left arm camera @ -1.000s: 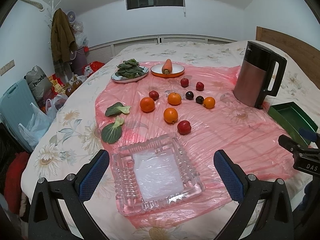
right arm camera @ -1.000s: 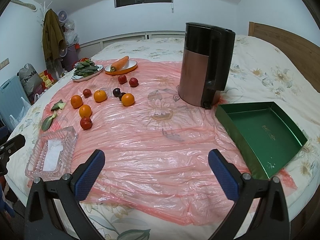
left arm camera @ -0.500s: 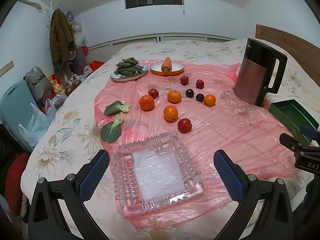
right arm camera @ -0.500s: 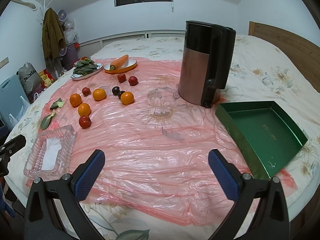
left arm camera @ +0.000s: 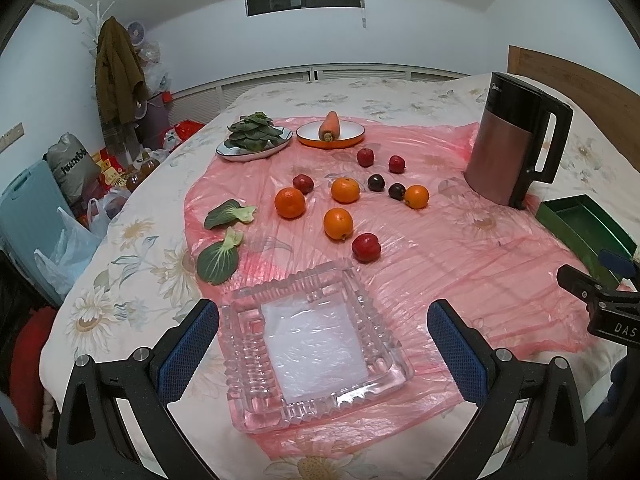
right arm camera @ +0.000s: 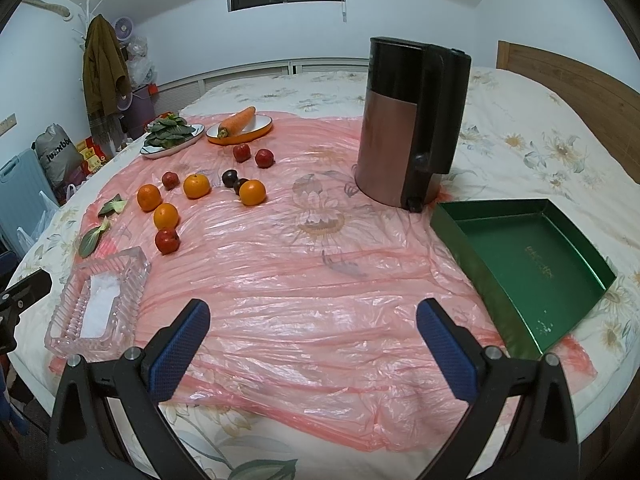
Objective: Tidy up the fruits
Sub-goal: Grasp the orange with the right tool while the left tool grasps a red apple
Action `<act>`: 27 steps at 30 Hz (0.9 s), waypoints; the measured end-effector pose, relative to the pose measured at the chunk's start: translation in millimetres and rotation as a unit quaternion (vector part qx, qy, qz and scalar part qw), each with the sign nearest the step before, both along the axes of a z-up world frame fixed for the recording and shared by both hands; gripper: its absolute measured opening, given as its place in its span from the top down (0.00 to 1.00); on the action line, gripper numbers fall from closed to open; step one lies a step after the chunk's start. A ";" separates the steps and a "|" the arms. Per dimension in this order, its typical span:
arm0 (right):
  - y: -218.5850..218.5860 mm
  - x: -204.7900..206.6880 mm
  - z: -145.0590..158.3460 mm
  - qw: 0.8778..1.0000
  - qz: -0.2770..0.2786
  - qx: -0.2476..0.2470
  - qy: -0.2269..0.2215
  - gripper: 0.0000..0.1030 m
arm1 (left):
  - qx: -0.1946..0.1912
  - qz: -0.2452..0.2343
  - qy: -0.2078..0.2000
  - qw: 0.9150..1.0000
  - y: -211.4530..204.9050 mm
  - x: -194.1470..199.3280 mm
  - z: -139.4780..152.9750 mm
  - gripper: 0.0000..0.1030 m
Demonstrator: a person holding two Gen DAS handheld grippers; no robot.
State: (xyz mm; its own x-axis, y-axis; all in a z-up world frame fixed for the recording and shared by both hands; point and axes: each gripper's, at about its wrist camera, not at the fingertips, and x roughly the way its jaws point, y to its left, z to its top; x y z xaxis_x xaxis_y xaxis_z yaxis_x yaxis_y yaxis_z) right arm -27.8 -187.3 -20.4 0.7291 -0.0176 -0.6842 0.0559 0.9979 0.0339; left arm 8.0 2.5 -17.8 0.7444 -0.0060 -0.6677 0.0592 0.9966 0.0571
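Pink sheet (right arm camera: 320, 280): thin plastic, shiny, wrinkly. Bed cover (right arm camera: 520, 132): soft cloth, flower print. Dish (left arm camera: 316, 344): clear glass, ribbed, sparkly. Kettle (right arm camera: 408, 128): coppery metal body, smooth; black plastic lid and handle, glossy. Green box (right arm camera: 528, 256): cardboard-like, slight shine. Headboard (right arm camera: 568, 80): wood, smooth. Oranges (left arm camera: 338, 223): dimpled, shiny skin. Claw pads (right arm camera: 180, 344): blue, bumpy rubber-like; arms matt black plastic.

My right hand-held gripper (right arm camera: 313, 339) hangs with its blue pads wide apart and empty over the pink plastic sheet (right arm camera: 304, 292) on the bed (right arm camera: 532, 148). I see a green tray (right arm camera: 520, 256) to the right beside the kettle (right arm camera: 412, 124), oranges (right arm camera: 165, 216) and red fruit (right arm camera: 167, 241) far left, and a glass dish (right arm camera: 96, 304) near them.
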 end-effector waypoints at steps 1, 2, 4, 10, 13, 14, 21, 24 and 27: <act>-0.7 -0.7 -0.6 1.000 0.000 0.000 0.000 0.00 | 0.000 0.000 0.001 1.000 -0.2 0.1 -0.3 0.01; 0.7 0.4 -2.2 1.000 0.000 0.000 0.001 0.00 | 0.000 0.000 0.001 1.000 -0.3 0.2 -0.4 0.01; 0.4 -0.2 -6.7 1.000 0.000 0.000 0.001 0.00 | -0.001 0.000 0.003 1.000 -0.6 0.6 -1.4 0.01; 1.5 1.6 -4.9 1.000 0.001 0.000 0.003 0.00 | 0.003 -0.004 0.007 1.000 -1.5 1.7 -2.8 0.01; 1.8 1.7 -5.2 1.000 0.002 0.000 0.002 0.00 | 0.003 -0.004 0.010 1.000 -1.1 3.7 -3.5 0.01; 1.7 2.6 -6.8 1.000 0.007 0.003 0.004 0.00 | 0.004 -0.003 0.011 1.000 -1.2 4.4 -3.3 0.01; 5.4 14.4 -3.0 0.999 0.041 0.005 0.003 0.00 | -0.001 -0.011 0.018 1.000 -2.0 19.4 -2.8 0.01; 7.5 29.5 0.7 0.998 0.065 0.013 0.004 0.00 | -0.010 -0.024 0.032 0.999 -0.8 29.4 -3.1 0.01; 8.9 50.7 4.2 0.996 0.085 0.023 0.003 0.00 | -0.009 -0.037 0.050 0.998 -3.2 44.2 -5.0 0.01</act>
State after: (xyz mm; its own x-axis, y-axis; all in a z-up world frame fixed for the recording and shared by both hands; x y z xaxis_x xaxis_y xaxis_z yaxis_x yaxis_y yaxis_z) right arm 22.9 -178.4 -16.2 0.7141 0.1375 -0.6864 -0.1143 0.9903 0.0794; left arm 52.2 -0.7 -22.8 0.6705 -0.0717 -0.7384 0.1376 0.9901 0.0288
